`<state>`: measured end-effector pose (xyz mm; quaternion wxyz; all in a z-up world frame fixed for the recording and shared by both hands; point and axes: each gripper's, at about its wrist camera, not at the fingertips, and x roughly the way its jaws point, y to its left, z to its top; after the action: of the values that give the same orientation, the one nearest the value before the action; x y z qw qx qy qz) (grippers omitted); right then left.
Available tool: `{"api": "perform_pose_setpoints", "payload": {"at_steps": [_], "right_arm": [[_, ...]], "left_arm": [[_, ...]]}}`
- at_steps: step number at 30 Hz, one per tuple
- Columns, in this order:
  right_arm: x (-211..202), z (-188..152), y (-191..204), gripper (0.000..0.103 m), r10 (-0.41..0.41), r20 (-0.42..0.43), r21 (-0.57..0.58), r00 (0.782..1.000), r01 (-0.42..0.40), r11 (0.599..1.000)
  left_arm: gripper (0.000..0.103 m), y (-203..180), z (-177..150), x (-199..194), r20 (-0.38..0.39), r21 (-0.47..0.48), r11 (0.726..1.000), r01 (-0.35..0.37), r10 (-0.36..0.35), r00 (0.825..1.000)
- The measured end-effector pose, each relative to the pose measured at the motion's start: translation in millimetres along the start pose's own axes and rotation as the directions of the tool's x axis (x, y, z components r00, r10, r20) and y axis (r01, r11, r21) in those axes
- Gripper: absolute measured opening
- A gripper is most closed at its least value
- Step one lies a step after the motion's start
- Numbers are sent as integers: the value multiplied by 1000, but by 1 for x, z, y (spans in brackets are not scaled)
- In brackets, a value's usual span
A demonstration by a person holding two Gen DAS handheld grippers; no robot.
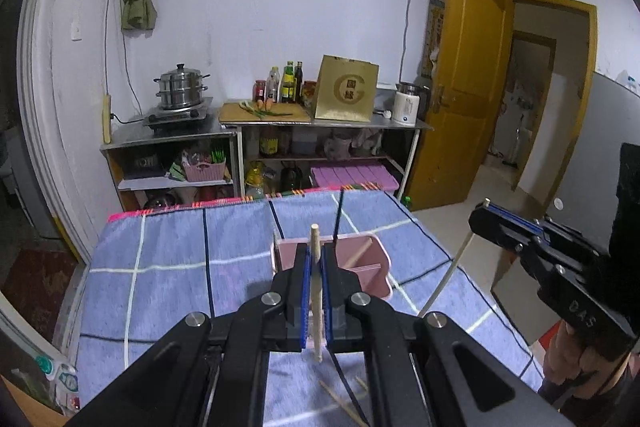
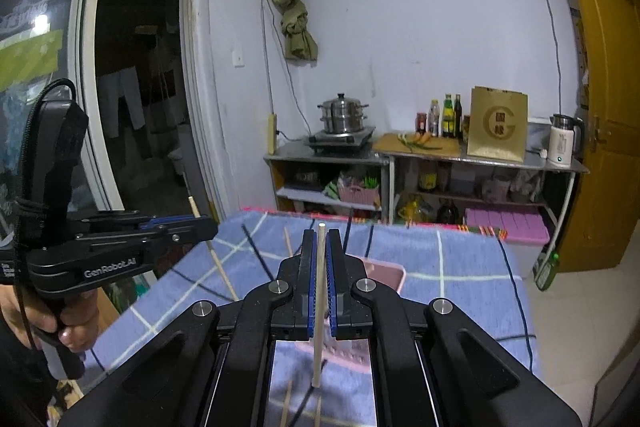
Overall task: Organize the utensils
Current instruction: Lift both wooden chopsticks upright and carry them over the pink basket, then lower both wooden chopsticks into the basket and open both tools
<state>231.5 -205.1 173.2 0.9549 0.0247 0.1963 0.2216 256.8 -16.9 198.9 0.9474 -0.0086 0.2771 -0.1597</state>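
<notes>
Fingers (image 1: pixel 305 269) w/ chopstick (image 1: pixel 316 291) before pink holder (image 1: pixel 376 267)

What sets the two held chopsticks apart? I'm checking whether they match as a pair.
The left gripper holds a tan wooden chopstick; the right gripper holds a paler, whitish chopstick. Both stand nearly upright, clamped mid-length between shut blue pads, above the pink holder.

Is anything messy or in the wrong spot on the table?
Yes. A few chopsticks lie loose and crisscrossed on the blue cloth instead of standing in the pink holder. Each gripper, left and right, is shut on one chopstick, held upright above the table, not yet put away.
</notes>
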Motion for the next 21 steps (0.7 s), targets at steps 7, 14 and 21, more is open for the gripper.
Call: {"api": "perform_pose_setpoints", "payload": {"at_steps": [7, 14, 21], "right_arm": [[22, 20, -5, 4, -2, 26, 18, 1000, 2, 1000], [46, 31, -7, 4, 5, 49, 17, 999, -6, 1000], [74, 26, -10, 4, 14, 31, 13, 999, -14, 1000]], "left_arm": [[5, 6, 29, 17, 33, 2, 1000, -5, 5, 999], [5, 12, 42, 38, 51, 12, 1000, -6, 5, 999], [5, 21, 36, 67, 33, -4, 1000, -3, 3, 999]]}}
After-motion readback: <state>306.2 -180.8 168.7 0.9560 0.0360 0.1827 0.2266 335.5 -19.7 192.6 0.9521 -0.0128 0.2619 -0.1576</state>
